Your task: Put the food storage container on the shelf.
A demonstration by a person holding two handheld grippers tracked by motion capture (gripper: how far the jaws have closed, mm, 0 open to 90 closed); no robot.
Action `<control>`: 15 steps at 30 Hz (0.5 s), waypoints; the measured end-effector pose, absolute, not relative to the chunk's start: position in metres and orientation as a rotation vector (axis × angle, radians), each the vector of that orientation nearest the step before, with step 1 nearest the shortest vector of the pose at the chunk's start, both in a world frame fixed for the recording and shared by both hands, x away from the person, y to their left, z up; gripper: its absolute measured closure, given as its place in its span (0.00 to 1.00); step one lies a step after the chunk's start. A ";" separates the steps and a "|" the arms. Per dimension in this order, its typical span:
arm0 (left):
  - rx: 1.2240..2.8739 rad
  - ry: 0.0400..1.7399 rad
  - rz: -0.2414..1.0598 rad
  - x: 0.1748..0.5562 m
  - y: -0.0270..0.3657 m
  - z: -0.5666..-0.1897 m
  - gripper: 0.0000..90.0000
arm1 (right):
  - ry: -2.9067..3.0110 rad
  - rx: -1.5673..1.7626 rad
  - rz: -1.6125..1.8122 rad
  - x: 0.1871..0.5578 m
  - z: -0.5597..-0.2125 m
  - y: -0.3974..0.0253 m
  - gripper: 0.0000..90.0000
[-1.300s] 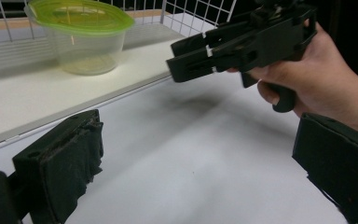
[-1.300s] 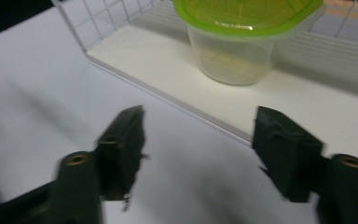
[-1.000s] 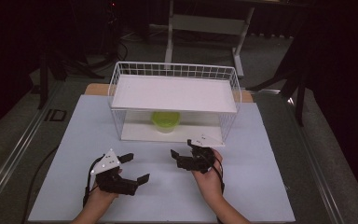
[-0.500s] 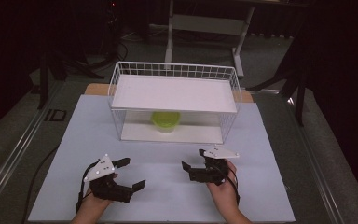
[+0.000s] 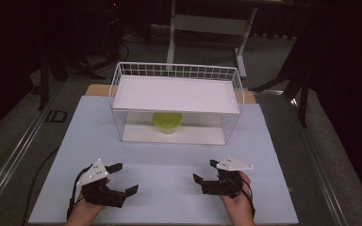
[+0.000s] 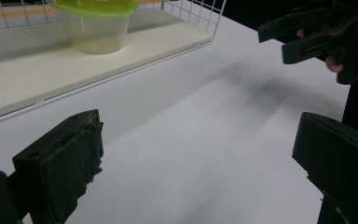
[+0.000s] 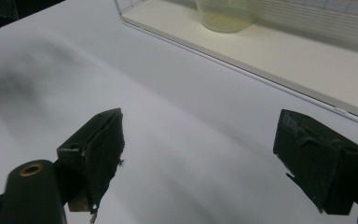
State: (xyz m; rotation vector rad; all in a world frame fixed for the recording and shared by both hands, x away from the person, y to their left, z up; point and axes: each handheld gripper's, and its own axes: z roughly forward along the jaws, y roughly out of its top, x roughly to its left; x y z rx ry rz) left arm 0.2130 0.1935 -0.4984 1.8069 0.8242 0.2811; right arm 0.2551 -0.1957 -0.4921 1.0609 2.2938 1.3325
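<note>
A clear tub with a green lid (image 5: 168, 122) stands on the lower white shelf (image 5: 136, 134) of a white wire rack (image 5: 176, 71), under its upper shelf. My left gripper (image 5: 125, 178) rests low over the table's near left, open and empty, pointing right. My right gripper (image 5: 204, 171) sits at the near right, open and empty, pointing left. Both are well short of the rack. In the left gripper view the tub (image 6: 95, 23) is far ahead of the open left gripper (image 6: 198, 154), with the right gripper (image 6: 317, 28) at top right. In the right gripper view the tub (image 7: 226, 14) lies beyond the open right gripper (image 7: 200, 140).
The white tabletop (image 5: 169, 160) stretches between the grippers and the rack. A cable (image 5: 42, 169) trails off the left side. A metal stand (image 5: 207, 23) and dark floor lie behind the table.
Both hands have drawn back toward the near edge and farther apart; the right gripper moved right, the left one down. Both stay open and empty.
</note>
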 end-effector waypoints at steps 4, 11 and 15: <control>1.808 0.811 0.285 0.213 0.191 -0.498 0.03 | 2.286 1.054 1.311 0.250 -0.495 -0.205 0.18; 1.805 0.806 0.284 0.213 0.190 -0.499 0.03 | 2.250 1.072 1.315 0.252 -0.500 -0.216 0.18; 1.793 0.811 0.284 0.214 0.192 -0.499 0.03 | 2.260 1.053 1.289 0.254 -0.503 -0.216 0.18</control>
